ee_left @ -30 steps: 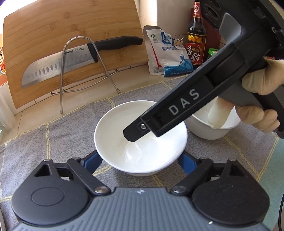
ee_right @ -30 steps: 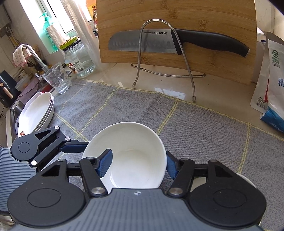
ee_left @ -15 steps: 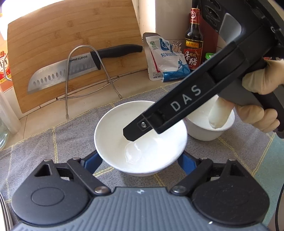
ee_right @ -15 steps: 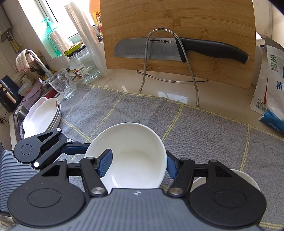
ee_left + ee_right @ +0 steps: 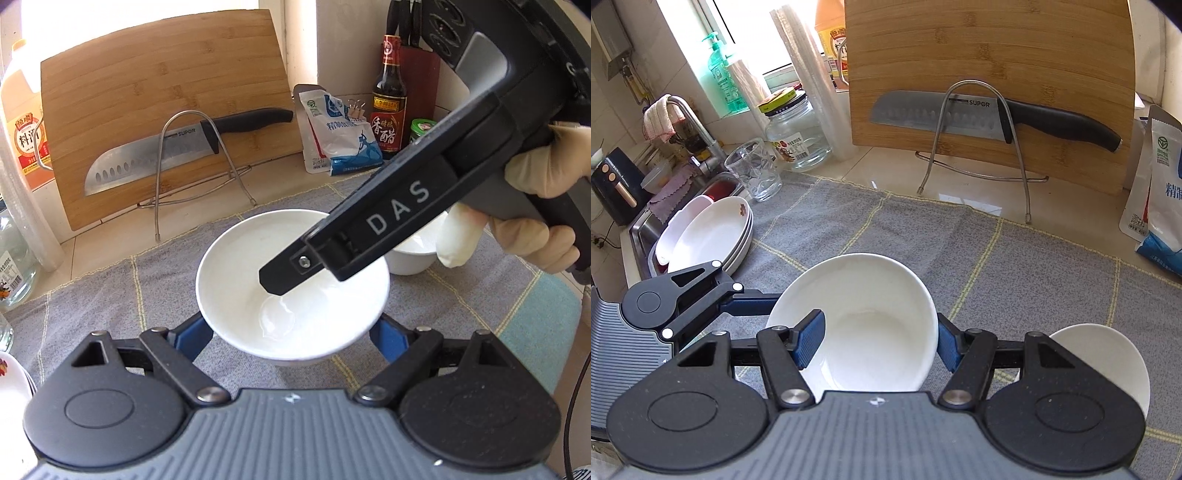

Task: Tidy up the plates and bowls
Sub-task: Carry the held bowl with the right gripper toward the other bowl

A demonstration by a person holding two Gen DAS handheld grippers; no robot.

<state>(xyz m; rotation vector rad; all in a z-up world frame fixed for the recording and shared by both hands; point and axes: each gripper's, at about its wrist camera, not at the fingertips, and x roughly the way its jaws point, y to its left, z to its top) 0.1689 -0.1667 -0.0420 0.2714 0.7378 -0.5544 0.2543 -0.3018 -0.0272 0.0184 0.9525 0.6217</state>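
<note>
A white bowl (image 5: pixel 291 291) sits between the blue pads of the left gripper (image 5: pixel 291 334), which press its outer wall on both sides, above the grey cloth (image 5: pixel 110 295). The right gripper (image 5: pixel 877 338) clamps the same bowl, one pad inside the rim and one outside. A second white bowl (image 5: pixel 1108 354) lies just right on the cloth; stacked plates (image 5: pixel 713 232) lie far left.
</note>
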